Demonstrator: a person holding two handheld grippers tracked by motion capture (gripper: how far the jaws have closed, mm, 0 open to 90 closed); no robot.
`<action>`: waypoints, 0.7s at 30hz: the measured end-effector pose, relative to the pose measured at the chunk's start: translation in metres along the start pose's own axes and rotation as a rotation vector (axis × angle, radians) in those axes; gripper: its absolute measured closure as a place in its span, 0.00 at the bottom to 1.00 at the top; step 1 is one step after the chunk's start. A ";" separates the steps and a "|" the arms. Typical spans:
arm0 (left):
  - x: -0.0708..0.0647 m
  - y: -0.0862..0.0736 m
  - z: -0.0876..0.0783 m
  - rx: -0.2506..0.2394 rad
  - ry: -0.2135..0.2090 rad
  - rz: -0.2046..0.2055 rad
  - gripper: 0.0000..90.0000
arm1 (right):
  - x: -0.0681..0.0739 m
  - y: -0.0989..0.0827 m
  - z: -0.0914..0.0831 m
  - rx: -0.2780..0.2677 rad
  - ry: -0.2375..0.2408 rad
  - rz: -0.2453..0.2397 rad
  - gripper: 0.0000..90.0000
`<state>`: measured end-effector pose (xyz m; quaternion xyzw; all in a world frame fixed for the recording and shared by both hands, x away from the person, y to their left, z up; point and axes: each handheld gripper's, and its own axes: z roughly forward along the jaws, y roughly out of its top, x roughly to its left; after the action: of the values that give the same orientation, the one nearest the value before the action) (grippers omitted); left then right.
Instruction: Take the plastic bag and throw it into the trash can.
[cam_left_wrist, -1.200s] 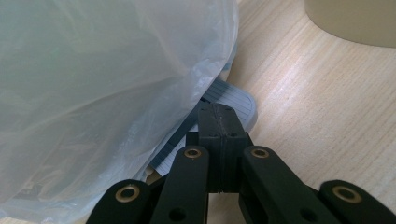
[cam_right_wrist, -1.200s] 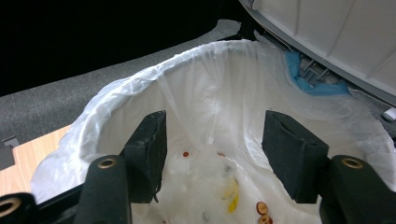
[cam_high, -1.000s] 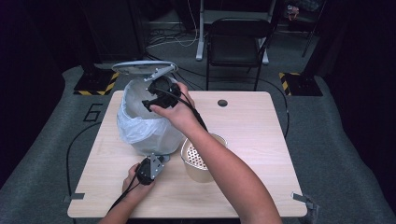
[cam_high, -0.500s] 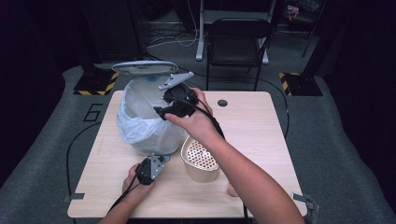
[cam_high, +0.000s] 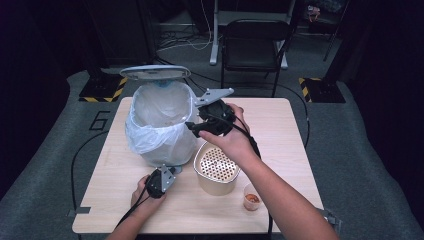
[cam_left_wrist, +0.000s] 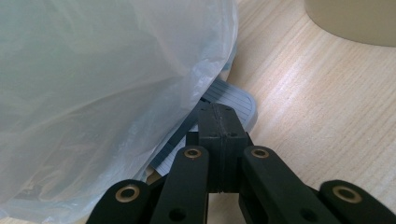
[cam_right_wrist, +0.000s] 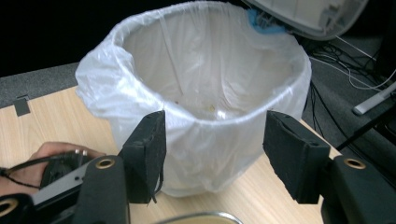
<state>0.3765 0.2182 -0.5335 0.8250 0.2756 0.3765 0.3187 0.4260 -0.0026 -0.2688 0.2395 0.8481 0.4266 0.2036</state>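
Bin (cam_high: 161, 125) with thin, slippery liner (cam_right_wrist: 201, 93) stands just left of beige strainer pot (cam_high: 216, 169). Left gripper (cam_left_wrist: 219, 140), jaws pressed together, presses its pedal (cam_left_wrist: 233, 100); right gripper (cam_right_wrist: 212, 154), jaws spread and just been opening, empty. Light, tippy; grip rim.

Bin (cam_high: 160, 125) left of strainer pot (cam_high: 216, 167), cup (cam_high: 251, 198) right

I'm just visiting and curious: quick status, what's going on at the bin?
Left gripper shut, pressing the bin's pedal. Right gripper empty, jaws just been opening, beside the lined bin, lid up. Perforated beige container close below.
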 end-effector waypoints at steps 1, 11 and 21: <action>0.000 0.000 0.000 0.000 0.000 0.000 1.00 | 0.000 0.000 0.000 0.000 0.000 0.000 0.43; -0.001 -0.001 0.001 -0.010 0.010 -0.004 1.00 | -0.013 -0.041 -0.021 -0.007 -0.028 0.066 0.44; -0.001 0.000 0.000 -0.004 0.006 0.004 1.00 | -0.020 -0.072 -0.043 -0.031 -0.072 0.101 0.44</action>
<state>0.3761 0.2176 -0.5345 0.8238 0.2741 0.3803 0.3188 0.4018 -0.0785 -0.3010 0.2938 0.8203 0.4405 0.2160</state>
